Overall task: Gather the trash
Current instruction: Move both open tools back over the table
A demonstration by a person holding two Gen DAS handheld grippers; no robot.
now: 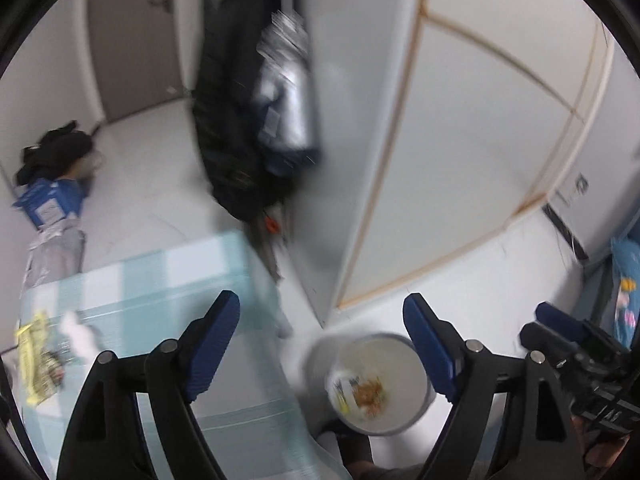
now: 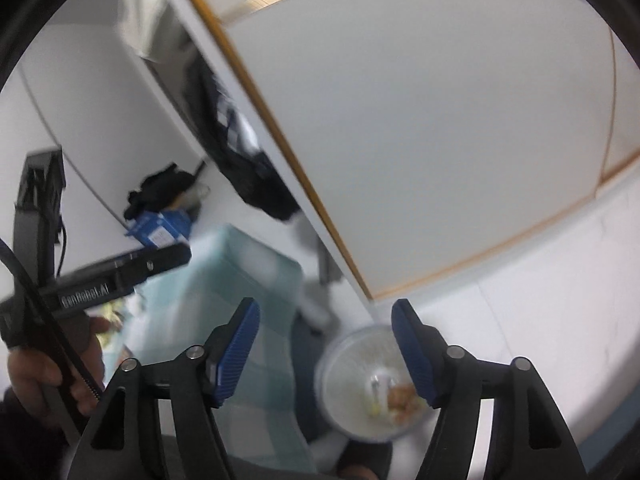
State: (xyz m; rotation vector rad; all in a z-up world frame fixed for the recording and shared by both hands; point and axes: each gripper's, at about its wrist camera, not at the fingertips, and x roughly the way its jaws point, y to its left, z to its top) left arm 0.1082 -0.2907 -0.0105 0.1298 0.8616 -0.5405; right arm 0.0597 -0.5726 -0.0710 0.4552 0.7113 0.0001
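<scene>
A round white trash bin (image 1: 384, 354) stands on the floor beside the table, with orange and yellow scraps (image 1: 366, 394) lying in its bottom. My left gripper (image 1: 320, 300) hangs open above the table edge and the bin, nothing between its blue fingers. Yellow wrappers (image 1: 34, 360) and a crumpled white piece (image 1: 80, 334) lie on the teal checked tablecloth (image 1: 168, 280). In the right wrist view my right gripper (image 2: 325, 306) is open and empty, high over the same bin (image 2: 348, 364) and its scraps (image 2: 400, 398). The picture is blurred.
A white cabinet with wood trim (image 1: 460, 140) rises behind the bin. Dark coats (image 1: 236, 120) hang beside it. A black bag (image 1: 56, 148) and a blue box (image 1: 48, 200) sit on the floor at the far wall. A hand (image 2: 36, 376) holds the other gripper's handle.
</scene>
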